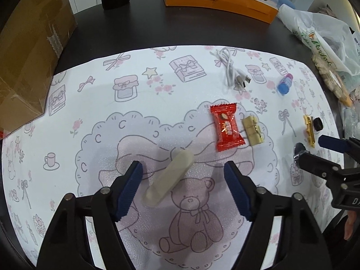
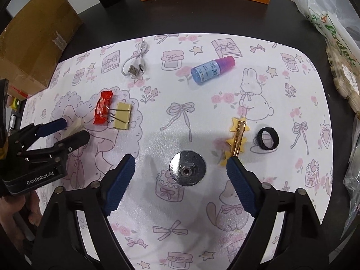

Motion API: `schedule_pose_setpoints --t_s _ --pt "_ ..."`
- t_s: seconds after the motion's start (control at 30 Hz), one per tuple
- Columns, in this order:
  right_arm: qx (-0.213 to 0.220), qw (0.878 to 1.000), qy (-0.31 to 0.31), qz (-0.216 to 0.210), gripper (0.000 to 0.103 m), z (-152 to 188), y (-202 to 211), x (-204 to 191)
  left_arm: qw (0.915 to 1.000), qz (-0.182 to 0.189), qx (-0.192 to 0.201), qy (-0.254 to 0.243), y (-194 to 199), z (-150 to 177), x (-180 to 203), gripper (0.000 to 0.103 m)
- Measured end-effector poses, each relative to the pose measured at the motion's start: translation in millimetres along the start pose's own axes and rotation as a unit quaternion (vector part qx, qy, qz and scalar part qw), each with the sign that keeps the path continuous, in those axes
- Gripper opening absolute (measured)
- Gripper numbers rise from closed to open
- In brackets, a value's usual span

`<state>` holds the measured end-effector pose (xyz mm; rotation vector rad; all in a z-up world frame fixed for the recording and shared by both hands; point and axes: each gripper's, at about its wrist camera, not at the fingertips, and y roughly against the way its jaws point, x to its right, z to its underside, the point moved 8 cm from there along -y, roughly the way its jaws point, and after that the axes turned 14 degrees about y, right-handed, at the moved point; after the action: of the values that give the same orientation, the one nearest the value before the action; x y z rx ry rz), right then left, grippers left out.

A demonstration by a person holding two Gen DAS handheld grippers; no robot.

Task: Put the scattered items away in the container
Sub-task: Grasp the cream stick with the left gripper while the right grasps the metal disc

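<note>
Item: pale beige oblong plastic case (image 1: 169,177), blurred, lying diagonally between the spread jaws of the left gripper (image 1: 183,191). Right gripper (image 2: 180,183), jaws likewise apart, flanks a round chrome metal disc (image 2: 187,171). Left gripper body reads "GenRobot.AI".

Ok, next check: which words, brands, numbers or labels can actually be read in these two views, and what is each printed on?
"GenRobot.AI": white print on the body of the left gripper, in the right wrist view.
"DA": cut-off letters on the body of the right gripper, in the left wrist view.
Small bottle: blue label print, too small to read.
Red candy wrapper: print blurred.
Plastic bag: green lettering, distorted, not readable.
</note>
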<state>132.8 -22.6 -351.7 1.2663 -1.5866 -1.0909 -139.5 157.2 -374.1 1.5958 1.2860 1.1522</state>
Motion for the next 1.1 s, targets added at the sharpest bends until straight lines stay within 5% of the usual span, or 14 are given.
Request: schedule_pose_setpoints --t_s 0.3,0.43,0.57,0.67,1.1 --pt "-0.021 1.0 0.009 0.003 0.06 5.5 -8.7 -1.8 0.9992 -0.025 0.01 -0.029 -2.0 3.3 9.2 0.044" --pt "-0.023 1.0 0.014 0.006 0.047 4.9 -9.9 -2.7 0.9996 -0.013 0.003 -0.023 -1.7 3.0 11.8 0.022" --pt "-0.026 0.999 0.016 0.009 0.042 5.0 -12.0 -1.7 0.9998 -0.005 -0.007 -0.019 -2.2 3.4 14.8 0.017" --pt "-0.026 0.999 0.015 0.014 0.029 4.5 -11.7 -0.1 0.9998 -0.002 -0.009 -0.02 -2.5 5.8 18.5 0.016" --pt "-0.024 0.999 0.026 0.014 0.016 4.4 -9.6 -6.6 0.9996 0.005 -0.013 -0.024 1.1 15.6 27.2 0.016"
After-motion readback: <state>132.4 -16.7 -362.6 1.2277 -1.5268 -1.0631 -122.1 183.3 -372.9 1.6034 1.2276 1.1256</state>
